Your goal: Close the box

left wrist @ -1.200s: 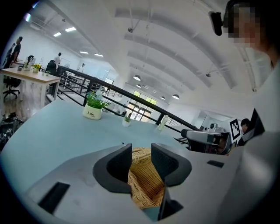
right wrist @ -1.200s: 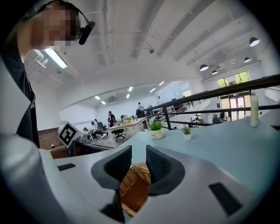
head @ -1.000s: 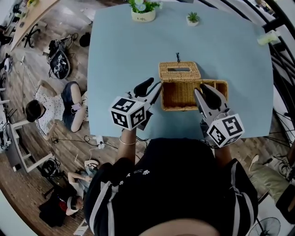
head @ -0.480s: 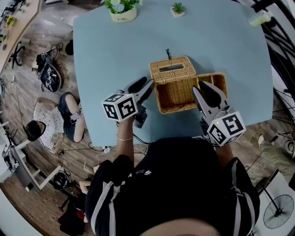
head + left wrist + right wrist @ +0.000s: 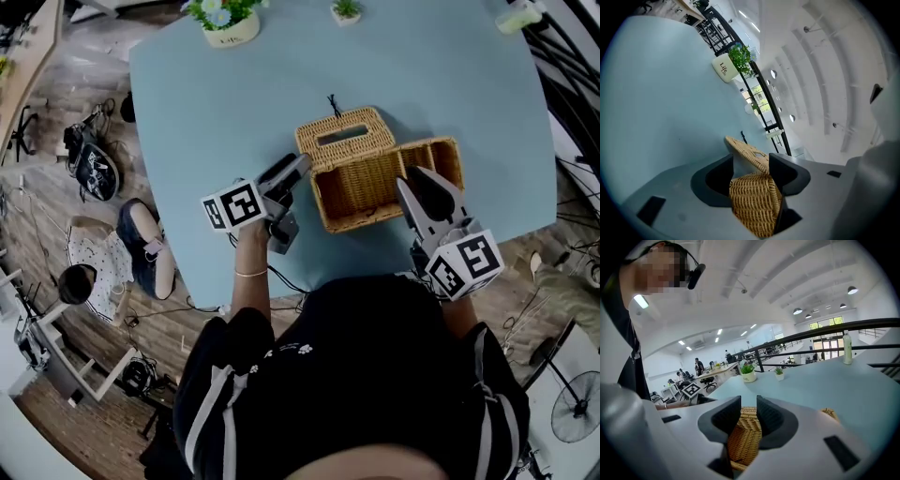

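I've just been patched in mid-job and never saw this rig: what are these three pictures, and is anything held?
No robot: a person holds a two-jaw gripper in each hand. One picture is from a camera on their head, looking down; the other two ride on the grippers and look along the jaws. On the blue table sits a wicker box with its lid tipped open on the far side; two potted plants and a bottle stand at the far edge. The left gripper is at the box's left end; its jaws have just been opening and stand apart around a corner. The right gripper seems to pinch the box's near wall.
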